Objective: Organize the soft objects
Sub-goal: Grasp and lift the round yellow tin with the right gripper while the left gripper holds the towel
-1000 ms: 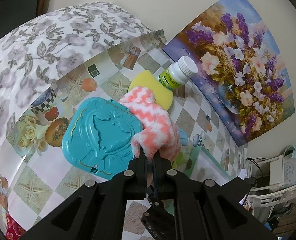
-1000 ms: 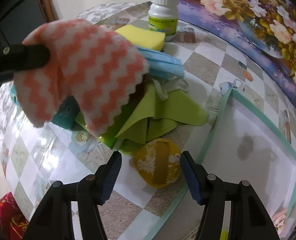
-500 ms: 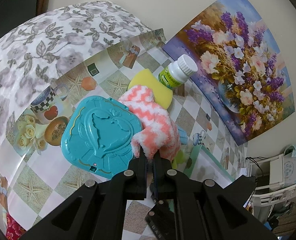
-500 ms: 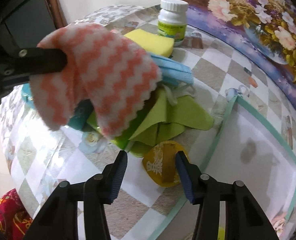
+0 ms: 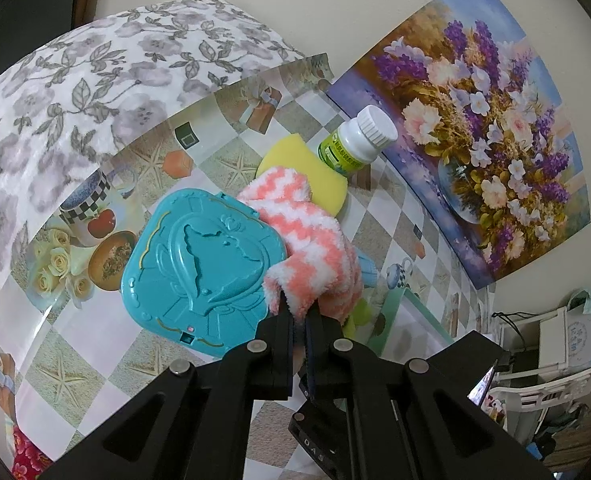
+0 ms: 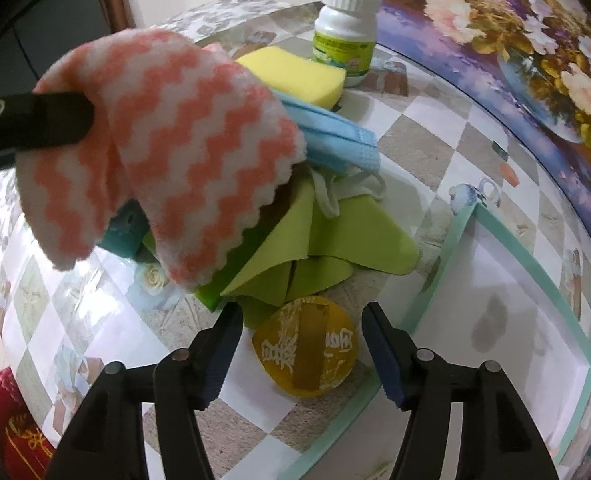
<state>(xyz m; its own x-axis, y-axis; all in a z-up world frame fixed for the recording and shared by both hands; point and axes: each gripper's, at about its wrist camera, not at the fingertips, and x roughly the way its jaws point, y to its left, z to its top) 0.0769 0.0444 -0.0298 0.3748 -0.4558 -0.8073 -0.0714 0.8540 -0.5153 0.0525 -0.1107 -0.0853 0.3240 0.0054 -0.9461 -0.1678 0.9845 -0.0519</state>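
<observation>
- The left gripper has its fingers pressed together on one edge of the coral-and-white zigzag cloth, pinching it; in the right wrist view the cloth hangs clear of the bench, above the pile of things at the left
- The right gripper points steeply down with its fingers spread and opening; the round yellow pad with white lettering lies on the bench in the gap between them, neither finger pressing on it
- The cloth is fluffy, with coral and white chevron bands and a scalloped edge, folded over on itself where it is gripped
- Only the right wrist view shows what lies under the cloth: a crumpled green cloth, a blue face mask with white ear loops, and the pale tray with a mint-green rim on the right
- Only the left wrist view shows the whole teal plastic case with an embossed figure, just left of the cloth
- Both views show the yellow sponge and the white pill bottle with a green label at the far side, near the flower painting
</observation>
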